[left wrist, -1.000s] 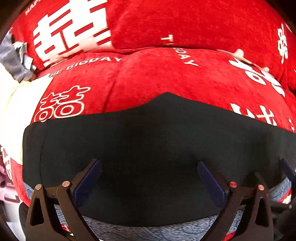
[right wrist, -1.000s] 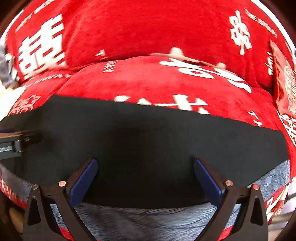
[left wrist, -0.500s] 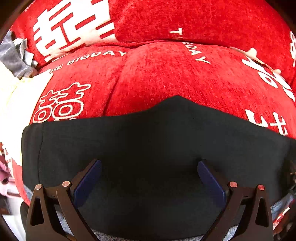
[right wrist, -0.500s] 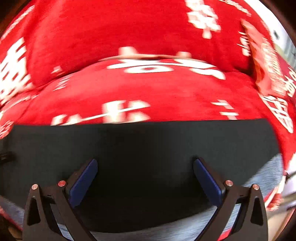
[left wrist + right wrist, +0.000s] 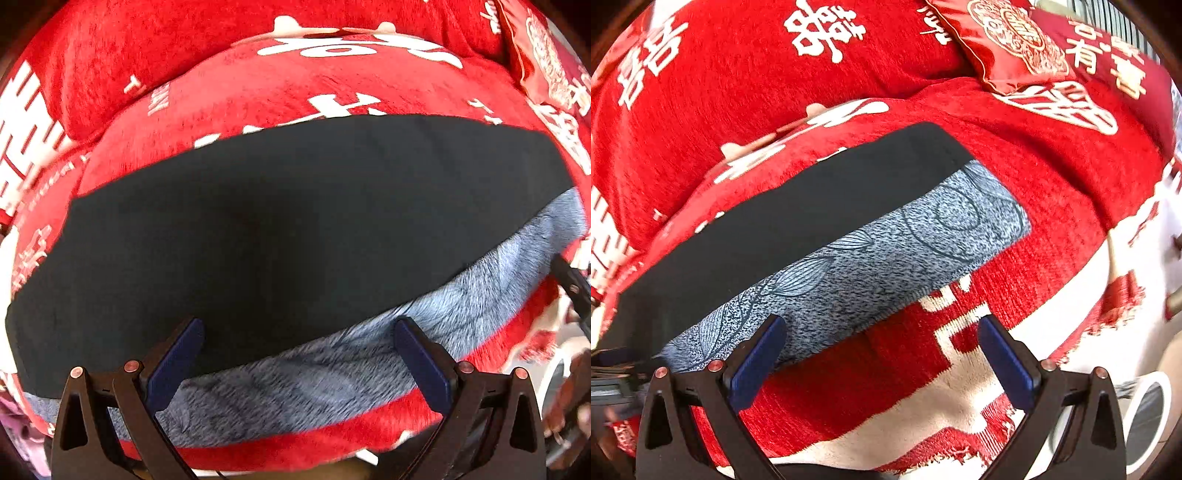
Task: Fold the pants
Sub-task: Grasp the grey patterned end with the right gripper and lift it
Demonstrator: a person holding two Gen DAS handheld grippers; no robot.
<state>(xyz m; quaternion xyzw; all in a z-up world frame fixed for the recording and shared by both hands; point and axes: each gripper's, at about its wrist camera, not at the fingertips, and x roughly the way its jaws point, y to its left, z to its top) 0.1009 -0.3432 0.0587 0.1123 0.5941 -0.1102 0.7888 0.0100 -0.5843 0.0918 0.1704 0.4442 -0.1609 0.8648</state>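
The pants lie flat on a red sofa seat, folded lengthwise. The upper layer is black (image 5: 295, 221) and a blue-grey fleece inner side (image 5: 424, 332) shows along the near edge. They also show in the right wrist view, black part (image 5: 812, 214) and patterned blue-grey strip (image 5: 886, 266). My left gripper (image 5: 299, 354) is open and empty, above the near edge of the pants. My right gripper (image 5: 879, 350) is open and empty, just off the near edge, over the red cover.
The red sofa cover (image 5: 1052, 221) with white characters spreads all around. A red embroidered cushion (image 5: 1008, 44) leans at the back right. The sofa backrest (image 5: 147, 55) rises behind the pants. A white round object (image 5: 1148, 417) sits at the lower right.
Both grippers have pulled back and turned right, away from the pants. The blue-grey near edge now shows widely. Both stay open and empty.
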